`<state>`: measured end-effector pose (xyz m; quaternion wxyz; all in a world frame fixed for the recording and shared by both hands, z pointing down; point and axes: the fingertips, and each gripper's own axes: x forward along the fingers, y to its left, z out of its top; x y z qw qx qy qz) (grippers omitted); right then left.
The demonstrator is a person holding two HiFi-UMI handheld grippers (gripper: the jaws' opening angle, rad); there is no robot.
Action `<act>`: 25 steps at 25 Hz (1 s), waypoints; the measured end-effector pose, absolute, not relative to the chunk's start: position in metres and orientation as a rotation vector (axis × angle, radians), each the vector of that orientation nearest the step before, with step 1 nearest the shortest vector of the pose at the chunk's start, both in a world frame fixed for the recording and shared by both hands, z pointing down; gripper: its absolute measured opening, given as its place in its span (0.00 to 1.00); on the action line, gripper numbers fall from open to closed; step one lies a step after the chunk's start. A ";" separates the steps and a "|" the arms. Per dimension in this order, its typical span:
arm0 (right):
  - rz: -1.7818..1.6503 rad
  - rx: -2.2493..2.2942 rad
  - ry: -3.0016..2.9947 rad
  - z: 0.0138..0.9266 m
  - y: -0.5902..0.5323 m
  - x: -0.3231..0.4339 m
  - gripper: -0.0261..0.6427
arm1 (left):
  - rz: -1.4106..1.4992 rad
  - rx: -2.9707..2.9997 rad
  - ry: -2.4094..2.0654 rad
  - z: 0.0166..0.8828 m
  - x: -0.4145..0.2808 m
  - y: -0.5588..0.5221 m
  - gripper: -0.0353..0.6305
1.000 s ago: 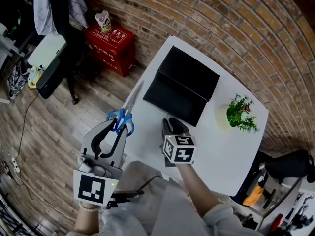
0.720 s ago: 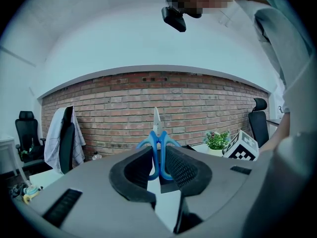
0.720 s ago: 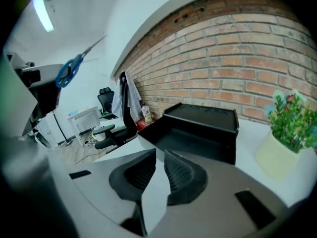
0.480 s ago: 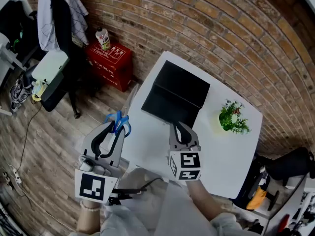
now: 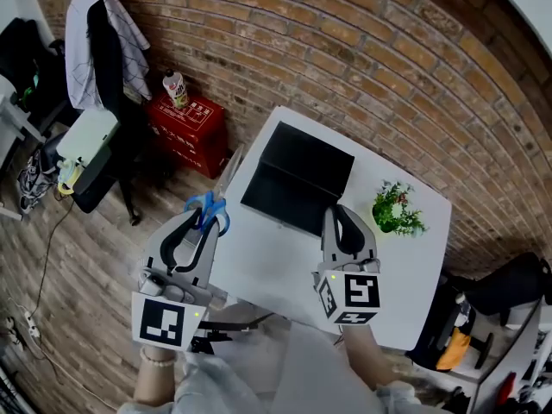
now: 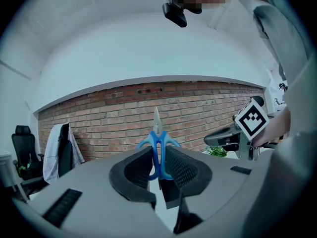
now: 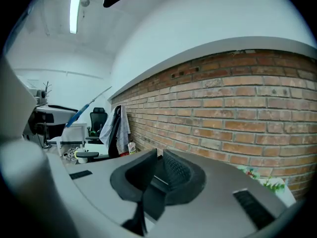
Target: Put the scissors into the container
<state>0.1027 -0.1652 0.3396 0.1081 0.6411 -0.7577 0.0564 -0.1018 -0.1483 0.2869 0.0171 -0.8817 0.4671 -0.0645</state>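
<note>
The scissors (image 5: 210, 210) — blue-handled, blades pointing toward the brick wall (image 5: 388, 76) — are clamped by their handles in the left tool (image 5: 201, 222). They are held off the left edge of the white tabletop (image 5: 405, 261), apart from the black container (image 5: 297, 178) lying on it. The right tool (image 5: 345, 224) hovers beside the container's corner, near a potted plant (image 5: 395, 210) — its jaws together on nothing.

Scissors (image 5: 210, 207) — blue handles, silvery blades. The tabletop (image 5: 276, 266) is white, the container (image 5: 297, 179) black, the plant (image 5: 395, 207) green. Left tongs (image 5: 207, 220) and right tongs (image 5: 343, 218) are grey with black pads — each marker cube (image 5: 162, 322) shows black-and-white squares. The brick wall (image 5: 388, 59) is red-brown.
</note>
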 end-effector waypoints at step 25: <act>0.255 2.001 -2.129 0.346 -0.136 0.154 0.13 | -0.509 -2.743 0.796 0.343 0.001 -0.198 0.20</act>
